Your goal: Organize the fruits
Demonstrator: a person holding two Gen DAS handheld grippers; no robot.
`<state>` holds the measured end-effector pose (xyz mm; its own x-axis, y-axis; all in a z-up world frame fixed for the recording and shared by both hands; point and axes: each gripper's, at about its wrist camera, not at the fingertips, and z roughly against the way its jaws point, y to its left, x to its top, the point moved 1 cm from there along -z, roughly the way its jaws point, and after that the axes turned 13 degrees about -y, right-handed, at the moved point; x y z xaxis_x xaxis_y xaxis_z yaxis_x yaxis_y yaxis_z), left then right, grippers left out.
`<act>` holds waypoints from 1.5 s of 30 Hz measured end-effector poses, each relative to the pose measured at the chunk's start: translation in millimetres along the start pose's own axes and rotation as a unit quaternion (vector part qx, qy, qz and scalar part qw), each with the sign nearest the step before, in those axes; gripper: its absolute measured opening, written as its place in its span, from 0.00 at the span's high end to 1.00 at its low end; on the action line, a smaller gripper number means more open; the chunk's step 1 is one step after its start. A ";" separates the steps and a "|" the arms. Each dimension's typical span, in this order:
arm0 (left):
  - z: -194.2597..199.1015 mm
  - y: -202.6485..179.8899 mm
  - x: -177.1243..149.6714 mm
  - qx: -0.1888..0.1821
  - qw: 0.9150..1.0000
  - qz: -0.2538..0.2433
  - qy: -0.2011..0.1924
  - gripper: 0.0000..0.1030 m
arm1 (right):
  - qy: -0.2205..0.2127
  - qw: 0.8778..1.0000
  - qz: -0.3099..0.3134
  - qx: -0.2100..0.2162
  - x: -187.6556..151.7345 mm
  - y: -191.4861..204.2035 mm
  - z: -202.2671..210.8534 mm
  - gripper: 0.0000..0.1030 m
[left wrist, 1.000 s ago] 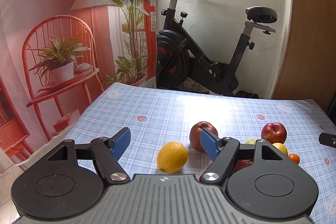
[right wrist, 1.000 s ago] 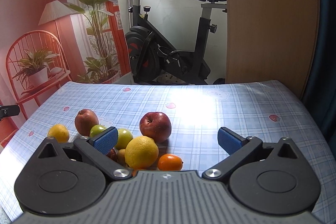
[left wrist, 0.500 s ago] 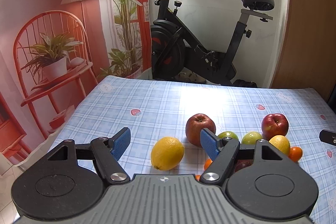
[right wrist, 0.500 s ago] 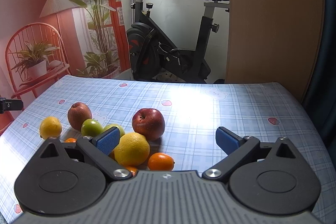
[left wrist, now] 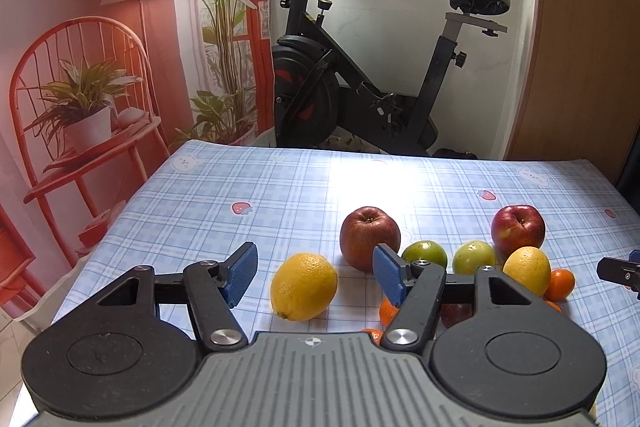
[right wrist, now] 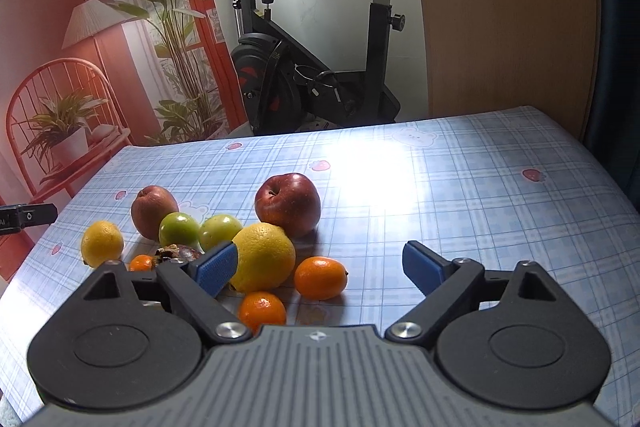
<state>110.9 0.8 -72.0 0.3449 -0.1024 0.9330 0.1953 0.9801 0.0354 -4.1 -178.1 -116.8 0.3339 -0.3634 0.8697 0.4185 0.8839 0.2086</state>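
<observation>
Both hand-held grippers, left (left wrist: 316, 273) and right (right wrist: 320, 267), are closing, unladen, above fruit; tablecloth (right wrist: 480, 187) rightward lies bare.

1. Your left wrist view sits low and near, tilted down across the table (left wrist: 224, 195) toward the exercise bike (left wrist: 360, 83) at twelve o'clock.
2. Your right wrist view does likewise; both share the fruit cluster (right wrist: 224, 239).
</observation>
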 end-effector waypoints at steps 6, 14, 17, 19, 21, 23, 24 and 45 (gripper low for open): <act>-6.3 1.6 -4.9 -0.030 0.998 0.056 -0.006 0.35 | -0.002 0.999 0.035 -0.024 -1.9 -4.9 1.0 0.22; -13.3 -11.3 -0.3 -0.026 0.999 0.012 0.022 0.36 | 0.009 1.000 0.028 -0.001 -5.2 -2.1 -2.9 0.33; -12.5 -7.5 4.6 -0.025 0.999 0.005 0.020 0.36 | 0.013 0.999 0.027 0.013 -5.2 4.6 -4.3 0.35; -12.1 -3.6 9.1 -0.022 1.000 0.001 0.022 0.35 | 0.014 0.999 0.025 0.021 -4.2 8.5 -5.3 0.35; -10.0 1.4 13.0 -0.019 1.000 -0.004 0.022 0.35 | 0.017 0.999 0.023 0.032 -2.5 14.5 -6.9 0.35; -9.3 5.4 16.4 -0.022 0.999 -0.009 0.021 0.35 | 0.019 0.999 0.022 0.041 -1.0 20.3 -9.7 0.35; -9.6 7.8 18.7 -0.026 0.999 -0.010 0.021 0.35 | 0.020 0.999 0.023 0.045 -0.7 22.3 -10.7 0.35; -21.2 34.9 19.5 0.013 1.000 0.012 -0.009 0.37 | 0.035 0.997 0.061 0.038 -1.1 22.1 -34.5 0.41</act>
<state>143.9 29.4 -60.2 0.3315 -0.0767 0.9403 0.1638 0.9862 0.0227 33.9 -168.3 -128.6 0.4383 -0.2695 0.8575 0.3065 0.9416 0.1393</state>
